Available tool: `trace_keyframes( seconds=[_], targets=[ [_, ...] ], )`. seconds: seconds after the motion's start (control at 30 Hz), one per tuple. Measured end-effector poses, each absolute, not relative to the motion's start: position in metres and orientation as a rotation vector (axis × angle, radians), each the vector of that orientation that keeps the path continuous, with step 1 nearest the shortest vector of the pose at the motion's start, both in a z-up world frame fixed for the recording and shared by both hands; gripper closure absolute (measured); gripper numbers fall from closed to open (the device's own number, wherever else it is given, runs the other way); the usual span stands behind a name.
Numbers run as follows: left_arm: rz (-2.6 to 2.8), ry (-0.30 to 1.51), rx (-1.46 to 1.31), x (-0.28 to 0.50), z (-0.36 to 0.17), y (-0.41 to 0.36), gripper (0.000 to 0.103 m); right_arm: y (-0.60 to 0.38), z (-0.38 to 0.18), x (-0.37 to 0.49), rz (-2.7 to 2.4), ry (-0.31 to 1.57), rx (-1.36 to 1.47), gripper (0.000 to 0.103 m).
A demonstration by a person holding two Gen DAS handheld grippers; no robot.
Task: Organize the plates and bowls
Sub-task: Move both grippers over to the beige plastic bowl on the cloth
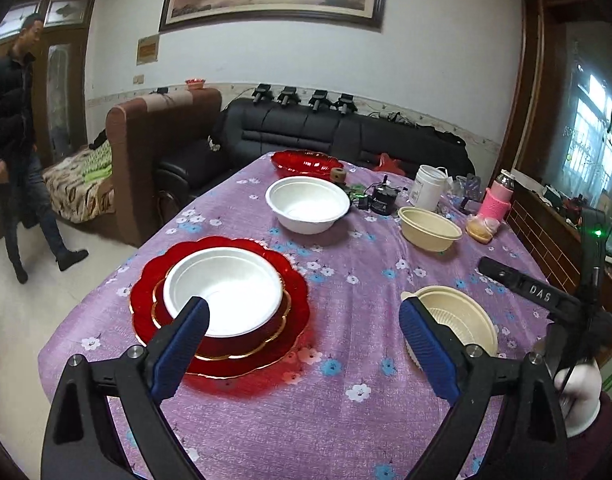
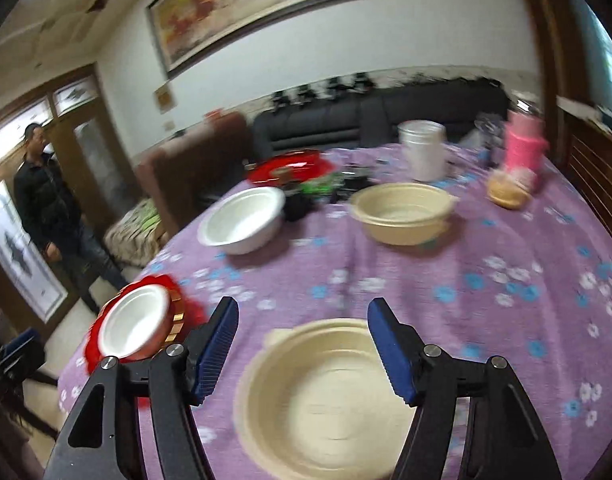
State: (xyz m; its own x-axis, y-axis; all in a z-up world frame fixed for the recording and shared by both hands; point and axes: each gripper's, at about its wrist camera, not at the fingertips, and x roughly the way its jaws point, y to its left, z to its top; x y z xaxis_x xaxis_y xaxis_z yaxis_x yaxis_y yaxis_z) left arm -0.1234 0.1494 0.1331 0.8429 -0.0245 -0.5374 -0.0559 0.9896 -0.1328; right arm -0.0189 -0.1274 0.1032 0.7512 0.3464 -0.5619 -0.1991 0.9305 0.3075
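Left wrist view: left gripper [image 1: 304, 344] hangs over the purple flowered tabletop [image 1: 345, 412], jaws wide apart, nothing between them
Stack at 10 o'clock: white bowl [image 1: 224, 290] sits in a small red dish [image 1: 274, 328], both on the big red scalloped plate [image 1: 298, 304], left jaw tip overlapping the bowl's rim
Near beige bowl [image 1: 459, 318]: at 2 o'clock, right behind the right jaw tip
Far end, 12 o'clock: second white bowl [image 1: 307, 204], red plate [image 1: 304, 162] beyond it; second beige bowl [image 1: 429, 228] off at 1 o'clock
Right wrist view: blurred; right gripper [image 2: 302, 346] with jaws spread open, empty
Near beige bowl [image 2: 325, 396]: dead centre, low between the jaws, on the tabletop [image 2: 505, 320]
Stack: white bowl [image 2: 134, 322] on the red plate [image 2: 188, 312] down at 9 o'clock
Far bowls: white [image 2: 242, 218] at 11 o'clock, beige [image 2: 403, 214] at 1 o'clock
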Motion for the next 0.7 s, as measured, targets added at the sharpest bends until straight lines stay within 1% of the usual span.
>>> trace_keyframes(
  seconds=[0.13,0.3,0.4,0.47,0.57,0.7],
  targets=[
    [-0.024,0.603,-0.14,-0.116,0.125,0.133,0.007,-0.176,0.083,-0.017,0.232,0.672,0.314,0.031],
    [-0.141,0.755,-0.15,-0.085,0.102,0.094,0.007,-0.207,0.059,-0.012,0.217,0.738,0.385,0.032],
    [-0.178,0.812,-0.172,-0.066,0.088,0.074,0.007,-0.202,0.049,-0.009,0.266,0.783,0.412,0.032],
    [-0.195,0.85,-0.176,-0.053,0.077,0.062,0.007,-0.193,0.046,-0.01,0.287,0.798,0.381,0.034],
    [-0.212,0.897,-0.178,-0.035,0.062,0.047,0.008,-0.176,0.042,-0.015,0.314,0.809,0.312,0.039],
    [-0.211,0.95,-0.164,-0.013,0.044,0.033,0.008,-0.16,0.039,-0.018,0.326,0.82,0.252,0.04]
  ],
)
